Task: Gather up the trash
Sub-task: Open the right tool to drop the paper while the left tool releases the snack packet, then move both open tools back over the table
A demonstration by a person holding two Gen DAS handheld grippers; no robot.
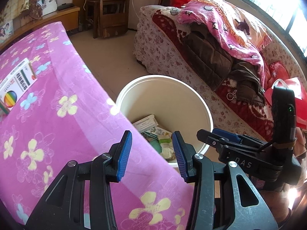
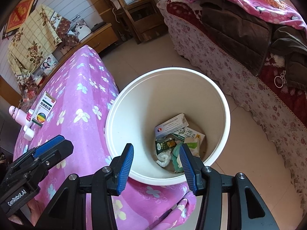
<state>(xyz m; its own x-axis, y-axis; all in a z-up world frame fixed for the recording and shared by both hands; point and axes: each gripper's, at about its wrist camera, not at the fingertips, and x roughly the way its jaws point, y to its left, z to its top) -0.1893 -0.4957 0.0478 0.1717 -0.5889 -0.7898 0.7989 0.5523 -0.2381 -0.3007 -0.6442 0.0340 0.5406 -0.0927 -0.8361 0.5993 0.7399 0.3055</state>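
Trash [image 1: 163, 141] is lying crumpled in the white bucket [image 1: 208, 115] beside the bed [image 1: 57, 115]; left gripper [image 1: 152, 154] is hovering, fingers apart, empty. Right view: boxes, wrappers, tissue; right gripper [image 2: 156, 169] gaping, empty.

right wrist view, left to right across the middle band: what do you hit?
pink bottle → medicine box → pink flowered cloth → white bucket with trash inside → floral-covered bed
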